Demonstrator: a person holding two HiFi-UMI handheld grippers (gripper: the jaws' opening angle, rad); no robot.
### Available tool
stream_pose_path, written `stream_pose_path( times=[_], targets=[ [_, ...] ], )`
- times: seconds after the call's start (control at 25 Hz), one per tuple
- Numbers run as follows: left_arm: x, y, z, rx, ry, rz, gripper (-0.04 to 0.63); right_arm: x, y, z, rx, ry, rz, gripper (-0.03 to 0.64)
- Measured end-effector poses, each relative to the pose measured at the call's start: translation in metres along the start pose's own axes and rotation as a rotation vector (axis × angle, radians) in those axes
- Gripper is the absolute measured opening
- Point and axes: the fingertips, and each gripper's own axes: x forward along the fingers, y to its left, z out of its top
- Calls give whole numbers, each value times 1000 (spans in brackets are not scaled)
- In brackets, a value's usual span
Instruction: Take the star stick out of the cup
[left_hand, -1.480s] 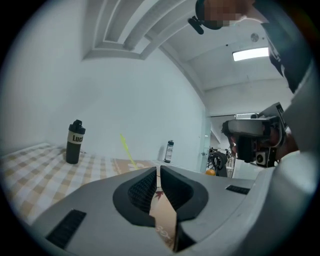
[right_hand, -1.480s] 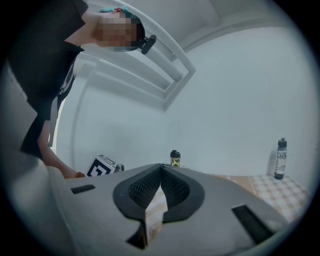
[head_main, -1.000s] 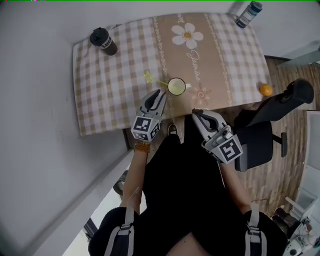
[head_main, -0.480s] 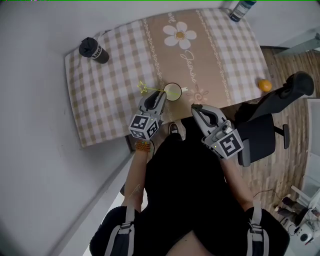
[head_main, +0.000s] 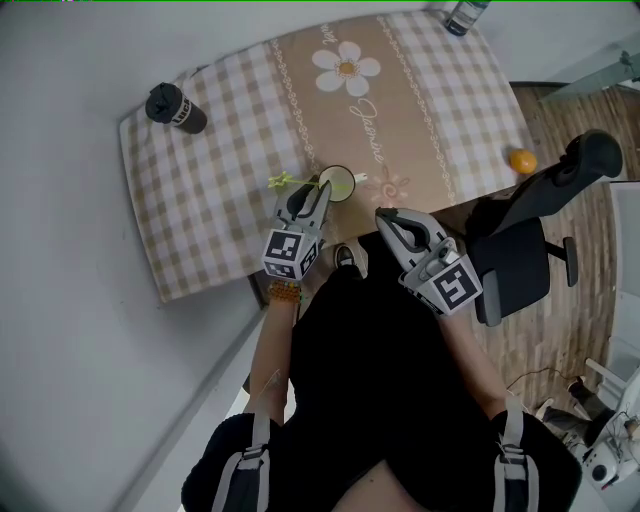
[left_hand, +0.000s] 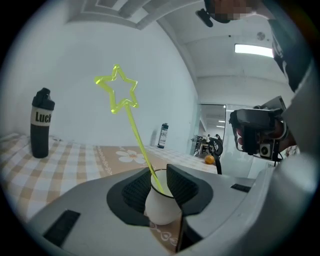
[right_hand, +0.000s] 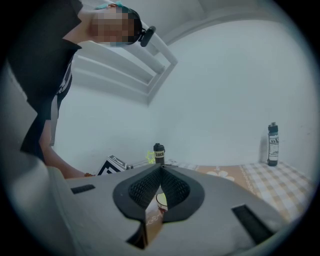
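Observation:
A white cup stands near the table's front edge, and a yellow-green star stick leans out of it to the left. My left gripper reaches in just left of the cup. In the left gripper view the cup shows just beyond the open left gripper. The star stick rises through the gap without touching either pad. My right gripper hangs in front of the table edge, shut and empty. Past the right gripper I see the cup farther off.
A checked cloth covers the table. A black bottle stands at its far left corner and a second bottle at the far right. An orange lies by the right edge. A black office chair stands right of the table.
The left gripper has closed in on the cup, so its jaws now flank the stick. The right gripper has kept its place and stayed shut.

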Motion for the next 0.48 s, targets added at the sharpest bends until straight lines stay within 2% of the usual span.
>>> stream_pose_path(
  times=[0.16, 0.2, 0.28, 0.36, 0.48],
  targets=[
    [2, -8, 1, 41, 2, 1, 104, -7, -3, -12, -1, 57, -27, 2],
    [2, -8, 1, 41, 1, 7, 105, -7, -4, -12, -1, 58, -30, 2],
    [0, -7, 0, 41, -1, 22, 57, -8, -4, -9, -2, 45, -23, 2],
    [-1, -7, 0, 43, -2, 29, 57, -8, -3, -6, -4, 25, -13, 2],
    [-3, -8, -1, 55, 3, 28, 57, -9, -5, -12, -2, 56, -19, 2]
  ],
)
